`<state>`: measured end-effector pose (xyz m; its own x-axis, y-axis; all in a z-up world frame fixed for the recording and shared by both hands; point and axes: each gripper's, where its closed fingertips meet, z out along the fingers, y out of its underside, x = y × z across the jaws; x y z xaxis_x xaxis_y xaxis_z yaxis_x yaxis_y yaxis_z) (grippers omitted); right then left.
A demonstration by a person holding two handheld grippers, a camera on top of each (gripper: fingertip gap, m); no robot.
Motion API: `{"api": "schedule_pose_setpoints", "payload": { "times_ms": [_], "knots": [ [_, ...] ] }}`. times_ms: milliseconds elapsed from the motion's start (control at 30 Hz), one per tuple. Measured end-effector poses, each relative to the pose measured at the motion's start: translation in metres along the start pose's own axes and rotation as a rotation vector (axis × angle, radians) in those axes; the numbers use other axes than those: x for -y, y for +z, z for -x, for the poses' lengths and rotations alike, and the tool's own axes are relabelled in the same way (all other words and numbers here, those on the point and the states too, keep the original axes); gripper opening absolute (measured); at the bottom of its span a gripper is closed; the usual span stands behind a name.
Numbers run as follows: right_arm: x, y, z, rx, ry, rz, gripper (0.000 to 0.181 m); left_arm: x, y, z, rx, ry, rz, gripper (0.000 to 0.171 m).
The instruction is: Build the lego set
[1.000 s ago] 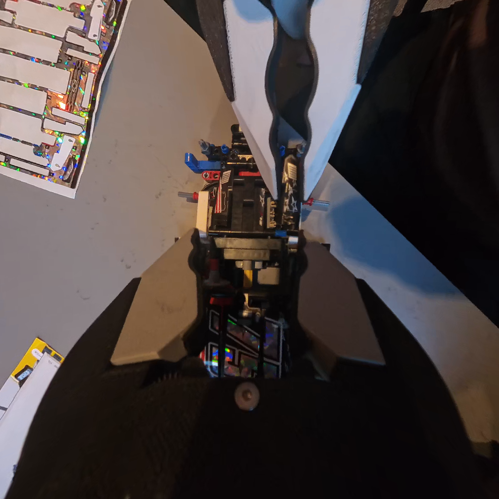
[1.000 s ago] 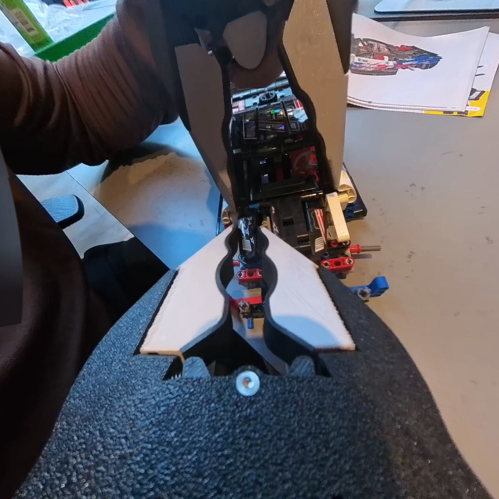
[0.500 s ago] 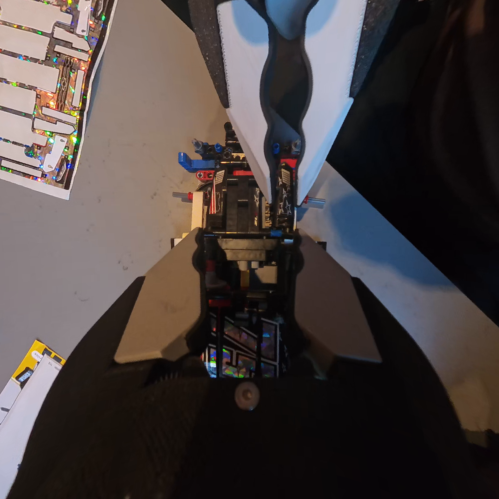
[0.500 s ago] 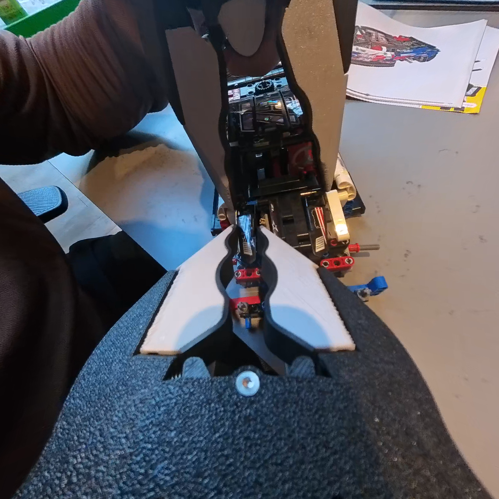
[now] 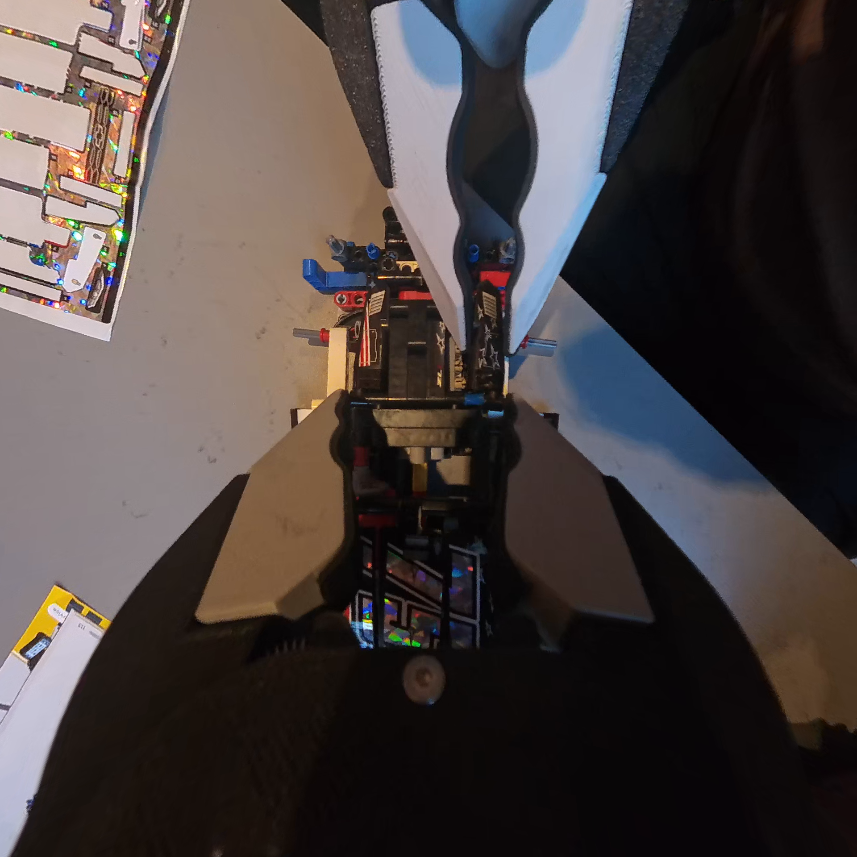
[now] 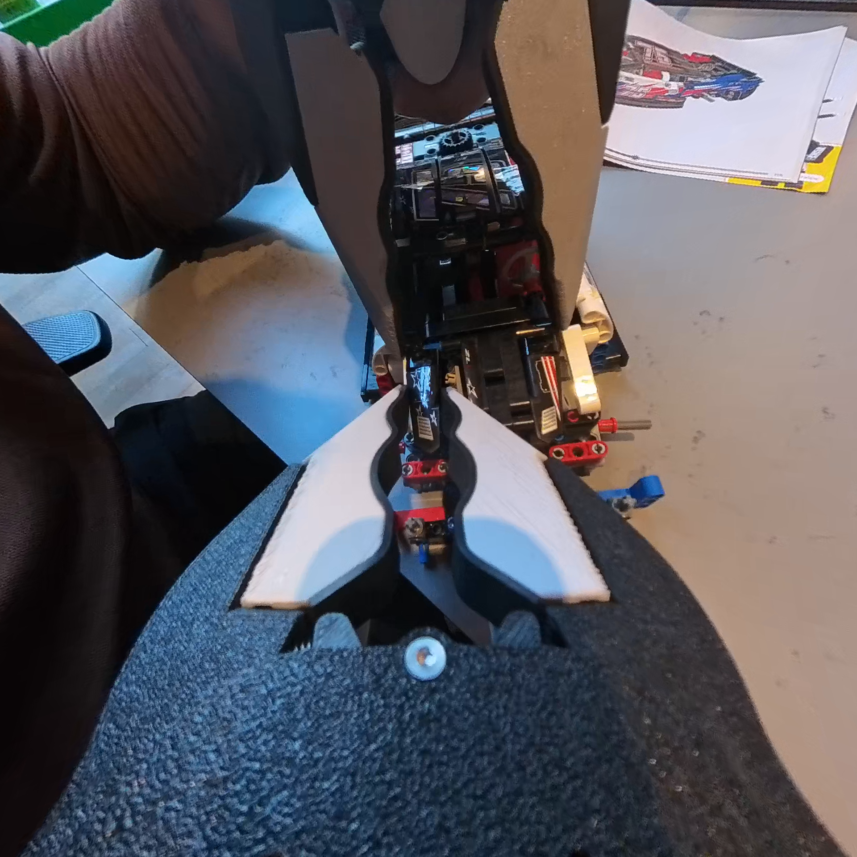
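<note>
Gripping the black lego car (image 5: 412,371) on the grey table (image 5: 208,417): left gripper (image 5: 426,399) wide around its body, right gripper (image 6: 424,394) nearly closed on a starred black panel (image 6: 424,408). Beyond, only in left view, holographic sticker sheet (image 5: 60,153); only in right view, instruction booklet (image 6: 723,106), brown sleeve (image 6: 139,130).

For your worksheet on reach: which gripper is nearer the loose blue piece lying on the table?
Right. The right gripper pinches a starred black panel at the model's end beside the blue piece; the left gripper clamps the model farther back.
</note>
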<state>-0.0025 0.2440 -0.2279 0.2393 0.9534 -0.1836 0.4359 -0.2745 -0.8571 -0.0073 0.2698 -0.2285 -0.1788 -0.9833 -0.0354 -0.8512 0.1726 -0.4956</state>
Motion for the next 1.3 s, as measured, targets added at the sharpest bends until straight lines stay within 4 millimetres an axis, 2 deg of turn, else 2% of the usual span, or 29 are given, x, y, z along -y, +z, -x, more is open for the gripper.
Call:
{"api": "schedule_pose_setpoints", "payload": {
  "times_ms": [267, 667, 933, 1300],
  "knots": [
    [-0.001, -0.002, -0.001, -0.003, 0.025, 0.036, 0.014, 0.0, 0.001, 0.001, 0.012, -0.029, 0.015, 0.063],
    [-0.006, -0.008, 0.0, 0.082, 0.099, 0.153, 0.014, 0.006, 0.003, 0.001, 0.047, -0.046, -0.015, 0.061],
    [-0.008, -0.01, -0.003, 0.124, 0.167, 0.182, 0.013, 0.006, 0.003, 0.002, 0.043, -0.056, -0.015, 0.068],
    [-0.007, -0.008, -0.005, 0.137, 0.144, 0.366, 0.013, 0.005, 0.005, 0.003, 0.072, -0.048, -0.002, 0.069]
  ]
}}
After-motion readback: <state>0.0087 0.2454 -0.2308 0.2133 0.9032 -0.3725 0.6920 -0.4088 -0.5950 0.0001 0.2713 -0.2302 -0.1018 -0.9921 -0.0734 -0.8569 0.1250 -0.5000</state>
